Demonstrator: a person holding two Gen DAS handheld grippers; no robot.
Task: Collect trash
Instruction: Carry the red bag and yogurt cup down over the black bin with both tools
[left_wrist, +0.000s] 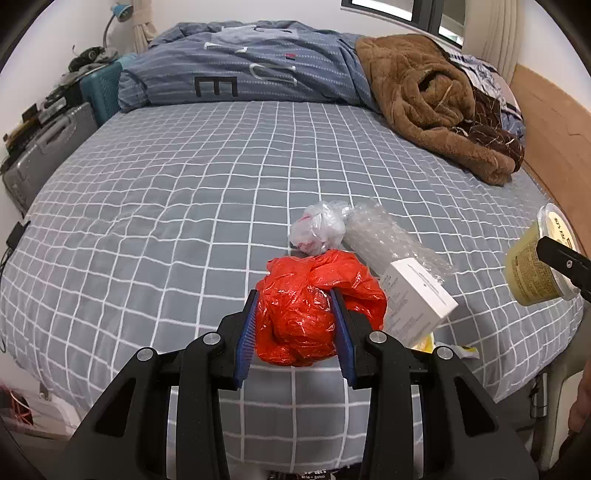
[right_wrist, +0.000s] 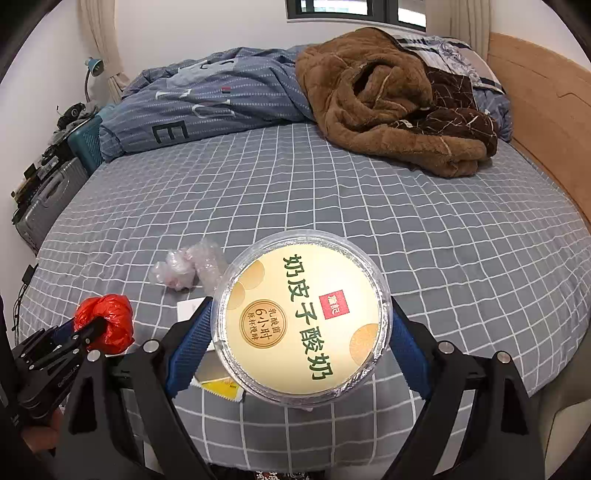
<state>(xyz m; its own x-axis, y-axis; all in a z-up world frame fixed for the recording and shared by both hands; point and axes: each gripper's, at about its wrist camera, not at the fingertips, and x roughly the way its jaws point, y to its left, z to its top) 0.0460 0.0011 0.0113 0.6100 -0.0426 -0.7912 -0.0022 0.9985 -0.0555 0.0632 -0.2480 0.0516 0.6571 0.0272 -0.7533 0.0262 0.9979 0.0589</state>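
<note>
My left gripper (left_wrist: 295, 295) is shut on a crumpled red plastic bag (left_wrist: 310, 314), held above the bed; the same bag (right_wrist: 107, 325) shows at the lower left of the right wrist view. My right gripper (right_wrist: 301, 314) is shut on a round yellow yogurt tub (right_wrist: 303, 321), its printed lid facing the camera; in the left wrist view the tub (left_wrist: 532, 266) hangs at the right edge. On the grey checked bedsheet (left_wrist: 166, 206) lie a clear crumpled bag (left_wrist: 317, 229), a roll of bubble wrap (left_wrist: 384, 236), a white box (left_wrist: 417, 295) and a yellow wrapper (right_wrist: 221, 387).
A folded blue duvet (left_wrist: 251, 70) and a brown fleece blanket (left_wrist: 432, 99) lie at the far end of the bed. A wooden headboard (left_wrist: 550, 122) runs along the right. Suitcases (left_wrist: 48, 151) and clutter stand by the left wall. A window (right_wrist: 343, 9) is behind.
</note>
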